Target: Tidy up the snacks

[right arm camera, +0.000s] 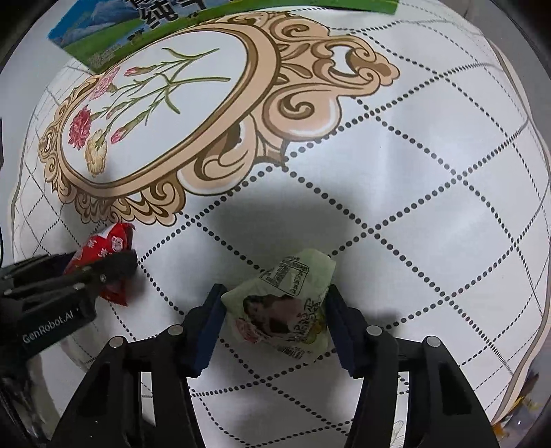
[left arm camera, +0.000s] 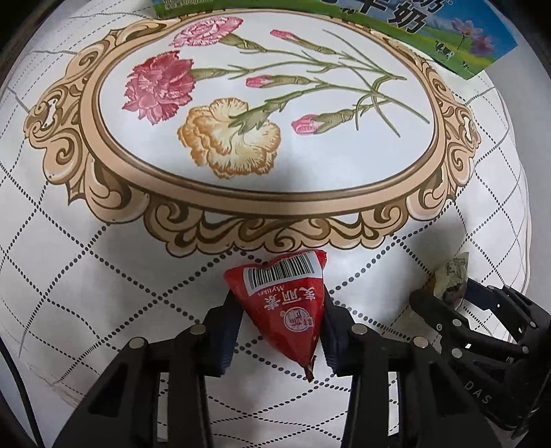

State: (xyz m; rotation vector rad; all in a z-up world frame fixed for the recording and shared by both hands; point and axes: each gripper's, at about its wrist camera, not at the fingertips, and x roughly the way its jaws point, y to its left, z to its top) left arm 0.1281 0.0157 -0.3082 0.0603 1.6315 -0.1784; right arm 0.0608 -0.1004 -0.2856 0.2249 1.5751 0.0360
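My left gripper [left arm camera: 279,306] is shut on a red triangular snack packet [left arm camera: 286,303] with a barcode, held just above the white tablecloth. The same packet [right arm camera: 103,248] and the left gripper [right arm camera: 103,267] show at the left of the right wrist view. My right gripper [right arm camera: 275,306] is shut on a pale green snack packet [right arm camera: 286,296] with a printed label. That packet [left arm camera: 451,275] and the right gripper [left arm camera: 444,293] show at the right of the left wrist view.
The tablecloth [left arm camera: 103,275] has a dotted diamond pattern and a gold-framed flower oval [left arm camera: 241,113]. A green and blue milk carton box [left arm camera: 447,34] lies at the far edge, also seen in the right wrist view [right arm camera: 137,31]. The table's edge [right arm camera: 516,362] runs at the right.
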